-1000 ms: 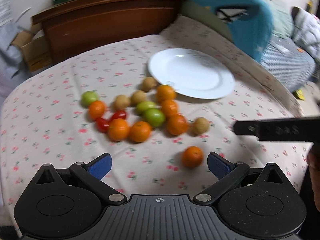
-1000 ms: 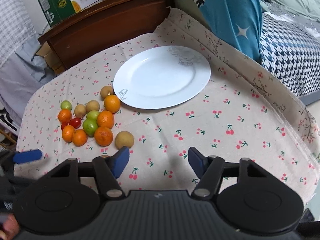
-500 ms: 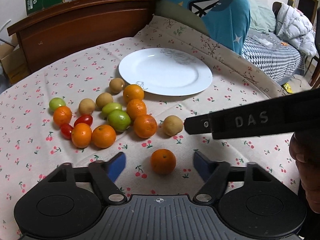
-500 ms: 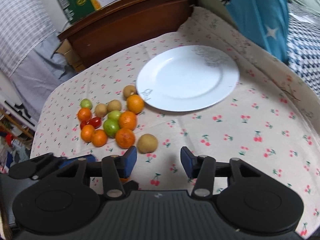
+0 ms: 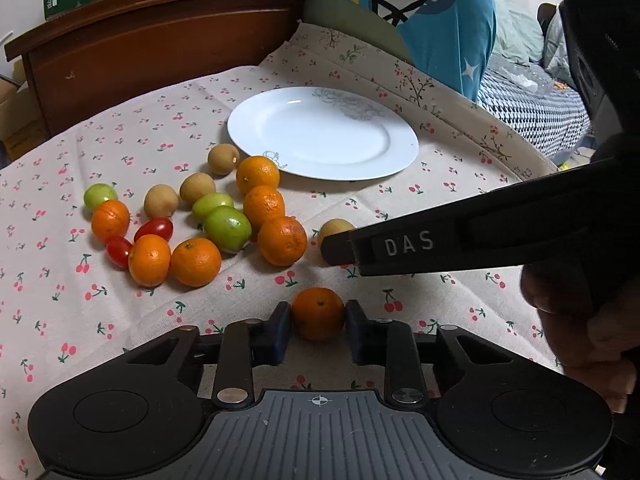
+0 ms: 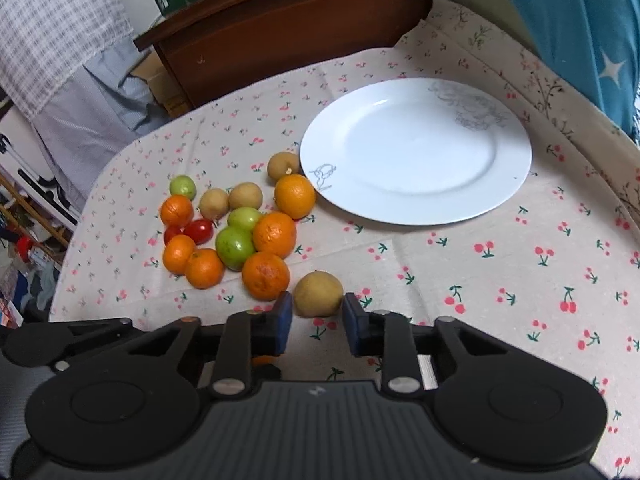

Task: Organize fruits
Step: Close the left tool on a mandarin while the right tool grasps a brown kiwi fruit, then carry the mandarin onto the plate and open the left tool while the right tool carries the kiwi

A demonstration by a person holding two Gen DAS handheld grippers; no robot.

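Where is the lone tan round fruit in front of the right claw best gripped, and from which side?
Grip the tan round fruit across its widest middle, coming from the near side with one pad on each flank. It is ball-shaped and sits on the cherry-print cloth just clear of the orange citrus fruit, so both flanks look reachable. The right claw is shut on it this way.

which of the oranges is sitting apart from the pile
The lone orange between the left gripper pads, nearest the camera. The other oranges sit clustered with the green and brown fruit beside the plate.
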